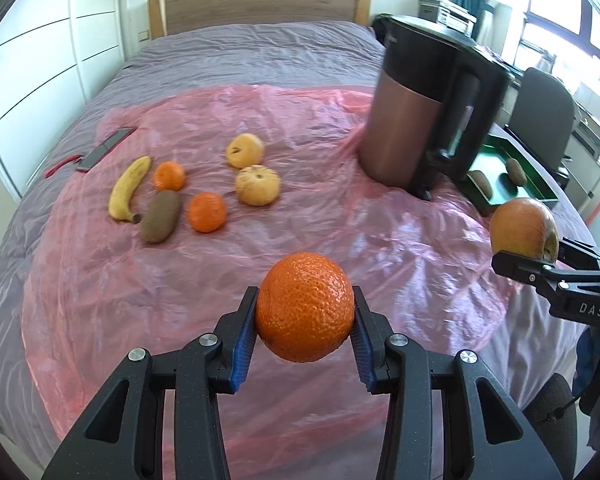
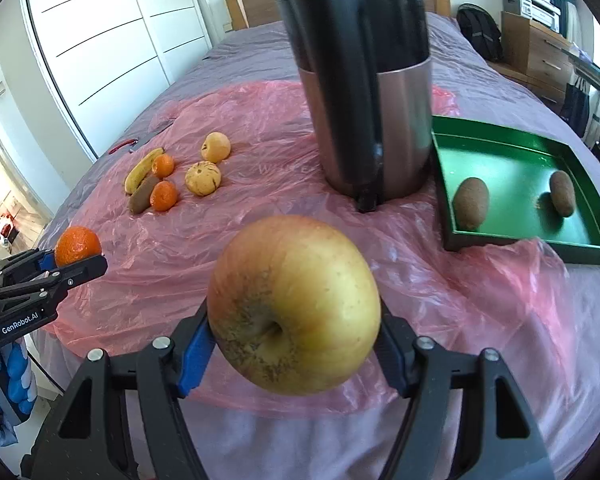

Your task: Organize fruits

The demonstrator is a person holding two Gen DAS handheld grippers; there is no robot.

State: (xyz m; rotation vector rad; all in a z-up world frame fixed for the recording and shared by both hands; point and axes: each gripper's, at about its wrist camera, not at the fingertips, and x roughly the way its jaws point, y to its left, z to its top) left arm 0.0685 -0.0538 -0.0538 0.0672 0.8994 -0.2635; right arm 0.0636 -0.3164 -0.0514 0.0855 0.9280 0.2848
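Note:
My left gripper (image 1: 305, 312) is shut on an orange mandarin (image 1: 305, 306), held above the pink plastic sheet (image 1: 320, 232); it also shows in the right wrist view (image 2: 77, 245). My right gripper (image 2: 294, 320) is shut on a yellow-red apple (image 2: 294, 304), seen at the right in the left wrist view (image 1: 524, 226). A green tray (image 2: 580, 240) at the right holds two kiwis (image 2: 471, 202) (image 2: 562, 193). On the sheet lie a banana (image 1: 128, 188), a kiwi (image 1: 161, 216), two mandarins (image 1: 207, 212) (image 1: 169, 176) and two pale yellow fruits (image 1: 258, 185) (image 1: 245, 150).
A tall copper-and-black kettle (image 2: 364, 92) stands between the loose fruit and the tray. A phone (image 1: 106, 148) lies at the sheet's far left. The bed has a wooden headboard (image 1: 260, 4); a chair (image 1: 544, 116) and desk stand to the right.

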